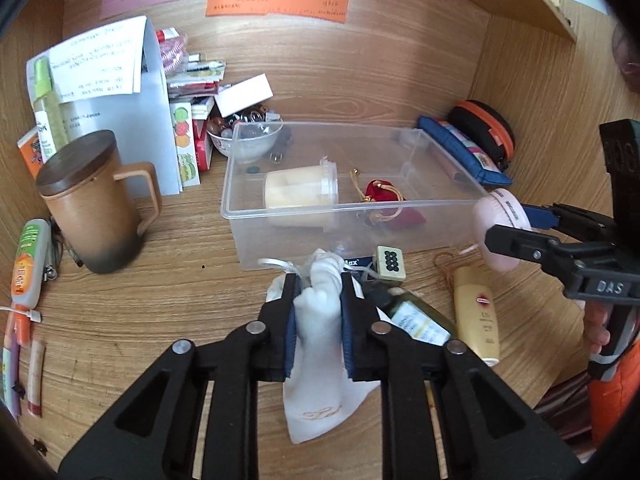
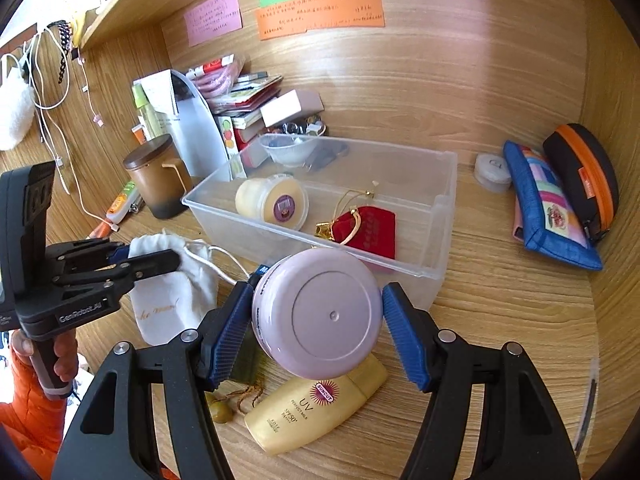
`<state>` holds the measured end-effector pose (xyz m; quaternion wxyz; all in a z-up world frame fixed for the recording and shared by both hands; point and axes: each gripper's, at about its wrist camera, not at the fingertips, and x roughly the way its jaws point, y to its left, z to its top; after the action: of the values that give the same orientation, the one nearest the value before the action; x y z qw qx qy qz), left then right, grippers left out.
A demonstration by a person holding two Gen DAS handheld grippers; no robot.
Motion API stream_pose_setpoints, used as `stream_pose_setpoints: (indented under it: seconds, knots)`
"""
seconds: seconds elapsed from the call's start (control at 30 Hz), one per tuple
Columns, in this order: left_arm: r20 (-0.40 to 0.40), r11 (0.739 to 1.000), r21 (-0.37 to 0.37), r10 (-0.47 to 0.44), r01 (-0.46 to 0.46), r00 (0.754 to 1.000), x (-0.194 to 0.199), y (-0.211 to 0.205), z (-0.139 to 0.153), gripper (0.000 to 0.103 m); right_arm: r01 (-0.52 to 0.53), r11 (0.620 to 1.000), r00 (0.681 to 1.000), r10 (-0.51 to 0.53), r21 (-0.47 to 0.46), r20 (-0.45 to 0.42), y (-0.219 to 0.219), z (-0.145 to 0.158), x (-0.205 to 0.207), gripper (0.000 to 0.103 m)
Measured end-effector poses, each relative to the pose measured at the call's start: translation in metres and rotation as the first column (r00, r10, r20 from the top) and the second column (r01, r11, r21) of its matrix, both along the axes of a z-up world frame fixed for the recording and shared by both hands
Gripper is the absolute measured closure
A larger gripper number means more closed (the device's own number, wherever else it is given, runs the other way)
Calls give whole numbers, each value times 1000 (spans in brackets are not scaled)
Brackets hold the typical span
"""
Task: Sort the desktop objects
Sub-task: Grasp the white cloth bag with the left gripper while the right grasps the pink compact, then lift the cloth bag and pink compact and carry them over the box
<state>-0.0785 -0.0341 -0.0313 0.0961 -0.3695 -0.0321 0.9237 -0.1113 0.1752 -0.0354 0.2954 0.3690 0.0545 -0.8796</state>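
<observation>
**Both claws loaded at the front of the desk**

Closest to us, the left claw [image 1: 318, 300] is clamped on a white drawstring pouch [image 1: 320, 344] — blue pads pressed into its bunched neck, the body of the pouch hanging below them over the desk [image 1: 160, 300]. On the other side, the right claw [image 2: 318, 322] has its jaws squeezed on a round pink jar [image 2: 320, 312], gripped at the sides, base facing the camera, held just above the wood.

Under the jar we see a yellow sunscreen tube [image 2: 316, 404] lying flat on the desk, and from the left view a small green bottle [image 1: 416, 318] beside it, with a mahjong-tile charm [image 1: 390, 263] just beyond.

Next out — the clear plastic bin [image 1: 256, 236], sitting on the desk right behind those loose items. Inside it lie a cream lidded tub [image 2: 272, 202] on its side and a red velvet pouch [image 2: 370, 230], near each other.

Further left stands a brown lidded mug [image 1: 96, 208]. To the far right, a blue zip pouch [image 2: 548, 208] leans against a black-and-orange case [image 2: 582, 176].
</observation>
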Motion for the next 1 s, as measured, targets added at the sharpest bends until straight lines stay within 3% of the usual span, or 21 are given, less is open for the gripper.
stream_pose_setpoints:
  seconds: [0.47,1.0]
  knots:
    - [-87,1000,30,9,-7,996,16,-4,35,88,17,1000,1000,-17,-21,-26,4,14,4,40]
    - [-174,999,34,25,-19,985,8,-18,76,88,26,998,996,-30,-59,-82,8,41,1,40]
